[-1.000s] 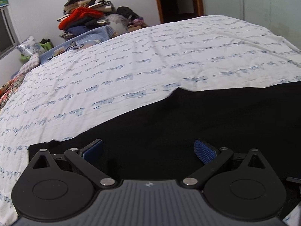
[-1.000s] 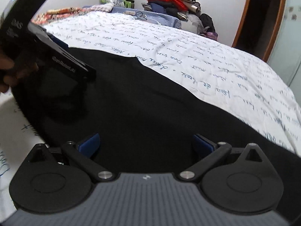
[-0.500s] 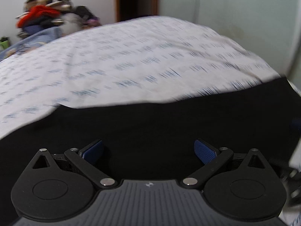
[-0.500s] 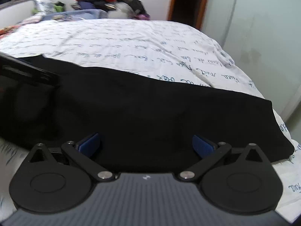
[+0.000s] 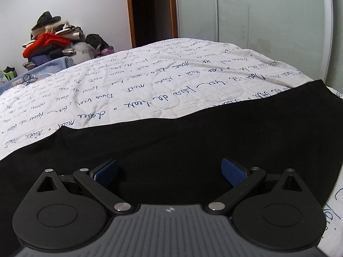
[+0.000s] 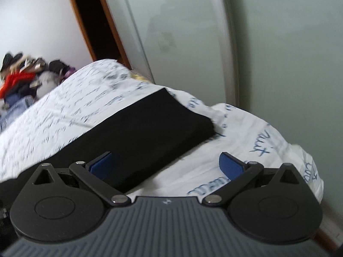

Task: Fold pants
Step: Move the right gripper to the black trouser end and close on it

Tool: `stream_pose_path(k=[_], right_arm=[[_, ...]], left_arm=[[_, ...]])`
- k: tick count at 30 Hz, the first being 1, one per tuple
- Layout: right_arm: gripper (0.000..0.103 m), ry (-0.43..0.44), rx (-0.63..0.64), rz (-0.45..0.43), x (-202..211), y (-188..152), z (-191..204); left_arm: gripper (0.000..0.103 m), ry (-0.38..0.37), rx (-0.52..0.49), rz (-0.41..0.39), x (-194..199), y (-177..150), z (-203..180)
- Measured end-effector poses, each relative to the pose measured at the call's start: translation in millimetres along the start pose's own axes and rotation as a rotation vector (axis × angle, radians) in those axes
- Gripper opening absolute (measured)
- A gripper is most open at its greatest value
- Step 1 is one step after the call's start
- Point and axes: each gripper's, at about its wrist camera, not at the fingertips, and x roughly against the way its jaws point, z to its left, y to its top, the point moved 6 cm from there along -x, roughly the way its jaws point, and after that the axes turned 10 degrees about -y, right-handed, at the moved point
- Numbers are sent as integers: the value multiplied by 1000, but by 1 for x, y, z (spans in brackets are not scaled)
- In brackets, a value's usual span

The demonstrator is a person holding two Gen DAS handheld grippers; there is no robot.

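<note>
Black pants [image 5: 193,141] lie flat across the near part of a white quilt with blue handwriting. My left gripper [image 5: 169,172] hovers open over the dark cloth, its blue pads wide apart and nothing between them. In the right wrist view the pants [image 6: 150,128] end in a straight hem near the bed's right corner. My right gripper [image 6: 166,166] is open too, straddling the near edge of the leg: its left pad is over the cloth, its right pad over bare quilt.
The quilt [image 5: 150,81] spreads far beyond the pants. A heap of clothes [image 5: 49,42] sits at the far left. A dark doorway [image 5: 150,10] and frosted wardrobe doors [image 6: 268,53] stand behind. The bed drops off at the right corner [image 6: 300,160].
Both grippers have swung to the right along the pants towards the hem end. The left gripper no longer shows in the right wrist view. Both stay open.
</note>
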Motion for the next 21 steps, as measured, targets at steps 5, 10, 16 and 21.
stream_pose_path(k=[5,10,16,21], right_arm=[[103,31,-45,23,-25,5,-6],[103,86,-164,60,-39,14,-19],[72,116,-293,68,-43,18,-36],[30,80,-297,57,-43,17,-41]], left_arm=[[103,-11,13,-2,0,-1,2],[103,-11,13,-2,0,-1,2],[103,-17,23,10,3,2,3],[103,-61,10,-43,14,14,-7]])
